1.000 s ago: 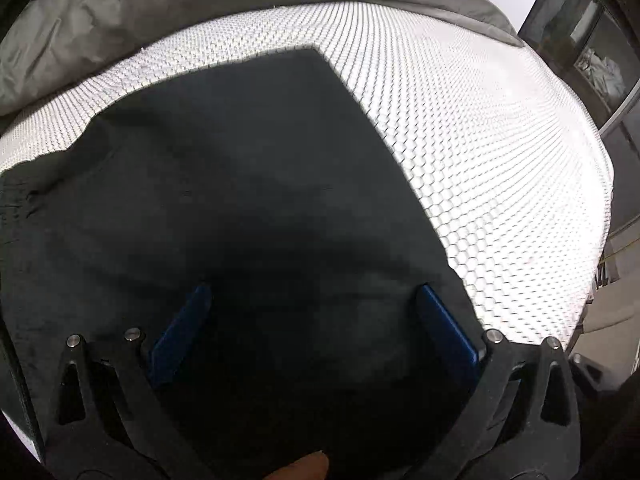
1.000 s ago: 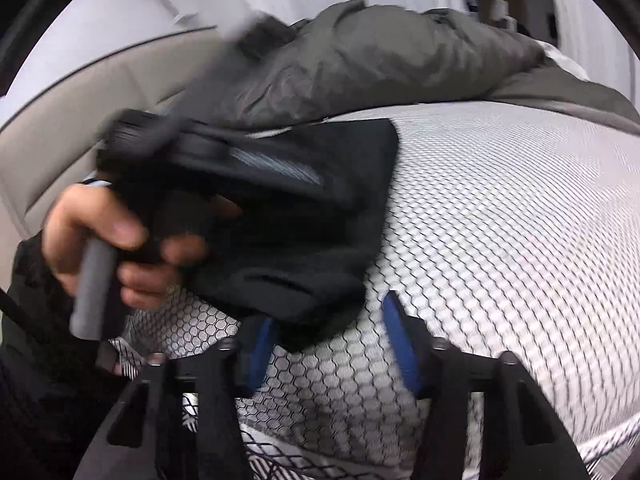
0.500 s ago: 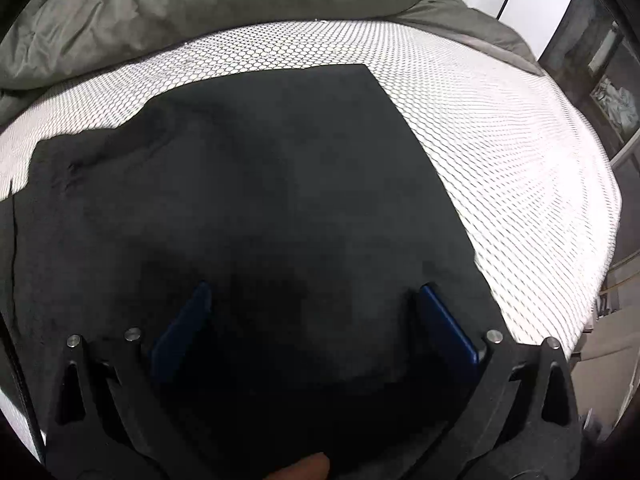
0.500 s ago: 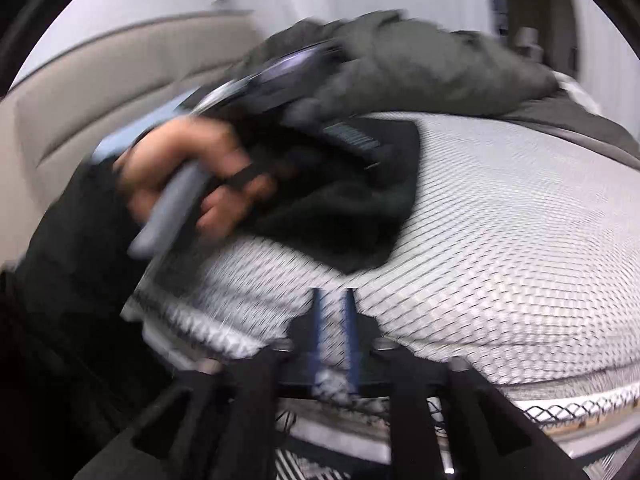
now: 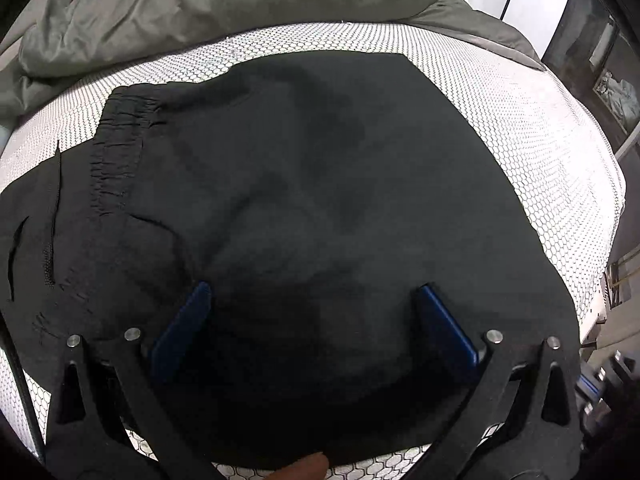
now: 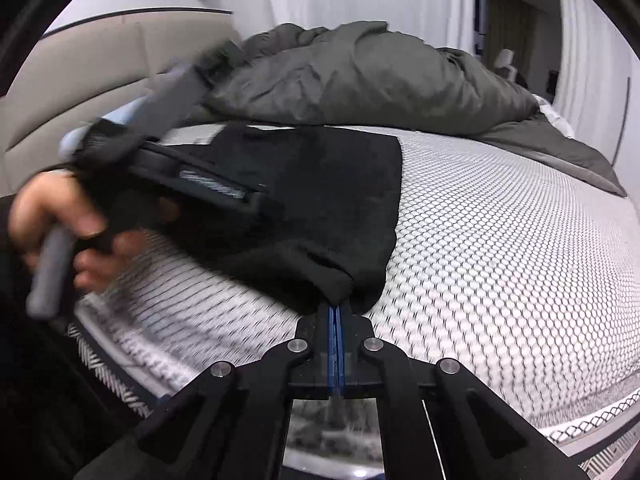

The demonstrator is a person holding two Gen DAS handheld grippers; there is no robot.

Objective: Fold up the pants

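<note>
Now the right gripper [image 6: 335, 312] pinches the near edge of the black pants [image 5: 320, 200], its jaws having just closed on the cloth. Meanwhile the left gripper [image 5: 314, 320] hangs spread wide above them on the honeycomb mattress [image 5: 540, 152].

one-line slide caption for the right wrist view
Right gripper shut on black pants at their near edge, on honeycomb-patterned mattress.

The black pants [image 5: 320, 200] lie folded and mostly flat on the white honeycomb-patterned mattress [image 5: 540, 160], filling the centre of the left wrist view, with the gathered elastic waistband at the upper left and a drawstring trailing at the left edge.
</note>
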